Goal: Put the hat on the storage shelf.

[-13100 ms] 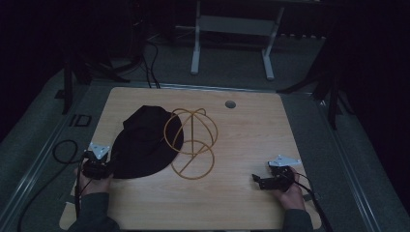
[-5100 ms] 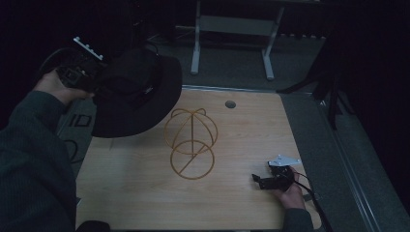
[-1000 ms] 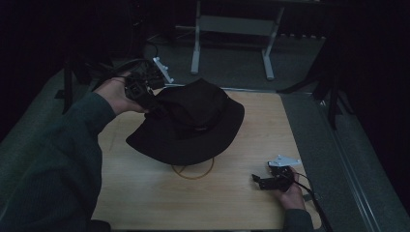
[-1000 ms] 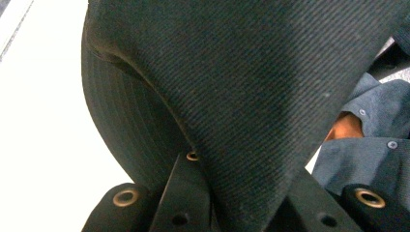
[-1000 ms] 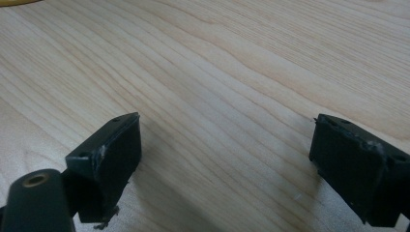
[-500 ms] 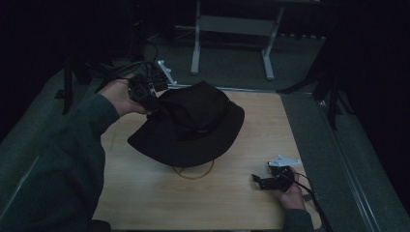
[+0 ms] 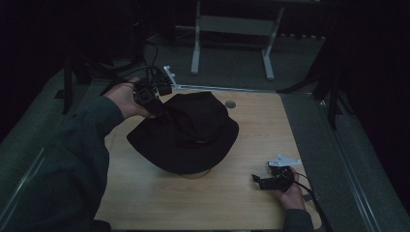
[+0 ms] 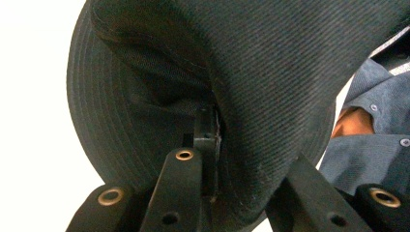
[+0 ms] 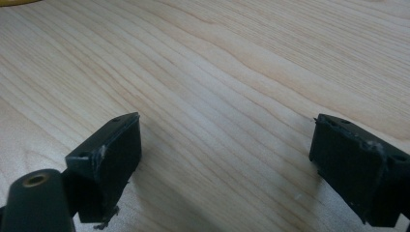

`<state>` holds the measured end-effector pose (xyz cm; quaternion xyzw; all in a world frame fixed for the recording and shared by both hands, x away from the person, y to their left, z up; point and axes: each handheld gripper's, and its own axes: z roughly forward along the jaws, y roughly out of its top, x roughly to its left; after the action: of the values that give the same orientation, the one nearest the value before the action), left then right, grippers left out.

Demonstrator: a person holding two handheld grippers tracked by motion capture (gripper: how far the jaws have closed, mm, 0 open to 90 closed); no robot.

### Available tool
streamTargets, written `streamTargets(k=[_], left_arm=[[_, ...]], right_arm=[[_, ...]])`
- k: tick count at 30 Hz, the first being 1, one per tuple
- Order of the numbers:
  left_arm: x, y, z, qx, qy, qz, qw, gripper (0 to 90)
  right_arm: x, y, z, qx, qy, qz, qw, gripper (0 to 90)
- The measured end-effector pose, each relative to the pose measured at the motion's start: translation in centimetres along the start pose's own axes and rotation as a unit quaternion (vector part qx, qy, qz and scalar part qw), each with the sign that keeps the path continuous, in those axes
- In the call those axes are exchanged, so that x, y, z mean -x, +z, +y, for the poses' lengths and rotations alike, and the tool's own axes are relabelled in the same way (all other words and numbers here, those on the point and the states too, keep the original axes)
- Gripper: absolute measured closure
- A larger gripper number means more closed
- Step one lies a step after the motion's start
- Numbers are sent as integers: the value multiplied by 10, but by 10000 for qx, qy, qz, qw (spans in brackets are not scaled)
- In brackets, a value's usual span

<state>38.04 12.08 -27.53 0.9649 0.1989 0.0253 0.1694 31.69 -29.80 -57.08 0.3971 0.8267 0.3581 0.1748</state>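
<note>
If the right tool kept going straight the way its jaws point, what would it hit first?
Probably nothing soon. The right tool rests low on the table, jaws open, pointing left across bare wood. The black hat sits farther back, seemingly off that line, though depth is hard to judge.

Left claw (image 7: 155,92) raised, jaws clamped together (arm outstretched); right claw (image 7: 261,182) low, jaws spread wide

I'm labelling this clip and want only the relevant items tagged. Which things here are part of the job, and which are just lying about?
In the job:
- black hat, brim pinched in the left hand-held gripper
- wire stand under the hat, barely peeking out
- table they sit on

Lying about:
- right hand-held gripper, open, resting on the table
- metal frame on the floor beyond the table
</note>
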Motion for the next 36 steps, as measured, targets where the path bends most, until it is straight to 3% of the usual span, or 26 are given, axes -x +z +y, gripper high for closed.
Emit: streamTargets(k=[8,12,15,16,20,25,36], left_arm=[[0,4,0,-63,5,-1,10000,772],[-3,6,-2,-101,-80,-8,9999,656],[-4,6,-3,-86,-138,-40,9999,643],[-4,6,-3,-80,-154,-38,9998,576],[-5,6,-4,-79,-227,-30,9997,509],[-5,7,-6,-55,-228,6,9997,457],[-7,0,-11,50,-432,84,9990,329]], right_arm=[[0,0,0,-3,7,1,10000,111],[0,0,0,-7,16,4,10000,111],[0,0,0,-7,16,4,10000,111],[0,0,0,-6,13,3,10000,111],[0,0,0,-4,5,2,10000,111],[0,0,0,-4,5,0,10000,111],[0,0,0,-4,4,0,10000,111]])
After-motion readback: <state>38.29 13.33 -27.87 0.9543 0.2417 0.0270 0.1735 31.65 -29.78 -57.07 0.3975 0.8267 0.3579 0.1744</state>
